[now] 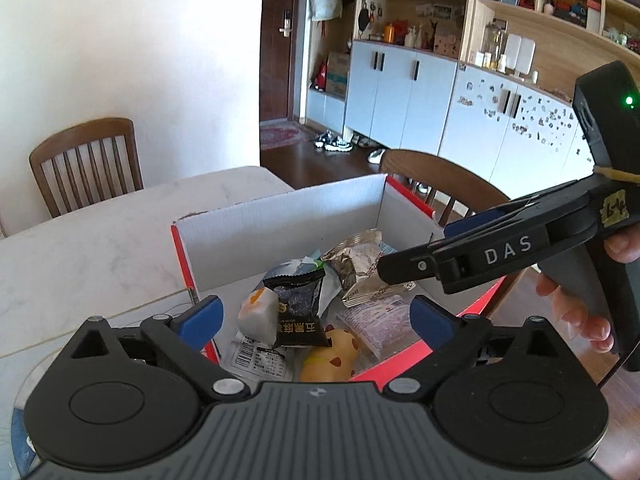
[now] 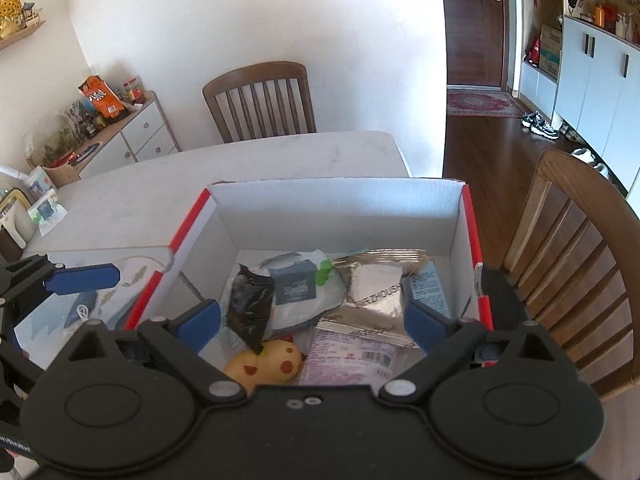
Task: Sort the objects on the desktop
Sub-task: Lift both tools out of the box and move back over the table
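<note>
A white cardboard box with red outer walls (image 1: pixel 280 216) (image 2: pixel 336 200) stands on the pale table and holds several snack packets. Among them are a black packet (image 1: pixel 300 312) (image 2: pixel 250 312), a silver foil packet (image 1: pixel 360 264) (image 2: pixel 376 288), a pink-printed packet (image 2: pixel 352 360) and a yellow spotted toy (image 1: pixel 332 356) (image 2: pixel 264 364). My left gripper (image 1: pixel 316 318) is open and empty above the box's near edge. My right gripper (image 2: pixel 312 322) is open and empty over the box. In the left wrist view it reaches in from the right, its tip by the foil packet.
The pale table (image 1: pixel 100 248) (image 2: pixel 240 176) extends to the far left. Wooden chairs (image 1: pixel 86 160) (image 2: pixel 260 100) (image 2: pixel 576 264) stand behind and to the right. A printed sheet with a cord (image 2: pixel 80 304) lies left of the box. Small items (image 2: pixel 40 208) sit at the table's left end.
</note>
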The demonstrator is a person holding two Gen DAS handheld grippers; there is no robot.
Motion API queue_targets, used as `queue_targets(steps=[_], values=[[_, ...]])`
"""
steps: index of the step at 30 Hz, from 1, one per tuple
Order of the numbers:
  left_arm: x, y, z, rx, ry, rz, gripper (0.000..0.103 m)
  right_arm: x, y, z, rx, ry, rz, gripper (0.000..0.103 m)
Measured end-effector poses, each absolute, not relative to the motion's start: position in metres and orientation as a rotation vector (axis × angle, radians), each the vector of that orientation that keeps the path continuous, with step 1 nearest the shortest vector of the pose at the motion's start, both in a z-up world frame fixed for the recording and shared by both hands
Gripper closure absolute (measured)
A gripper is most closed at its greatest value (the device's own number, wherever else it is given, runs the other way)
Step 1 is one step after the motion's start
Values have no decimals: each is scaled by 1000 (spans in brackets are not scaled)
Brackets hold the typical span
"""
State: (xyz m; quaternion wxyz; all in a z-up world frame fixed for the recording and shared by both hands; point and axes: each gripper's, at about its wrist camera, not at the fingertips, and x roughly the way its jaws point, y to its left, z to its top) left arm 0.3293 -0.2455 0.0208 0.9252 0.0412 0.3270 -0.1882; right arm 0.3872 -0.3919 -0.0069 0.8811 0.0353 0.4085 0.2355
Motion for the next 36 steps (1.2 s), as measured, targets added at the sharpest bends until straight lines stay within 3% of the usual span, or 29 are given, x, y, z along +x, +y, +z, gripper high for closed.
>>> queue_targets(steps=[10,24,36], values=[[296,-213,29,69,627,-390,3,354,-368,13,75,803,488,4],[256,-95,13,36,662,-326,3,293,-298,30,105,766,485,4],[259,-2,-14,50,687,-255,3,249,-209,-5,89,833,463,3]])
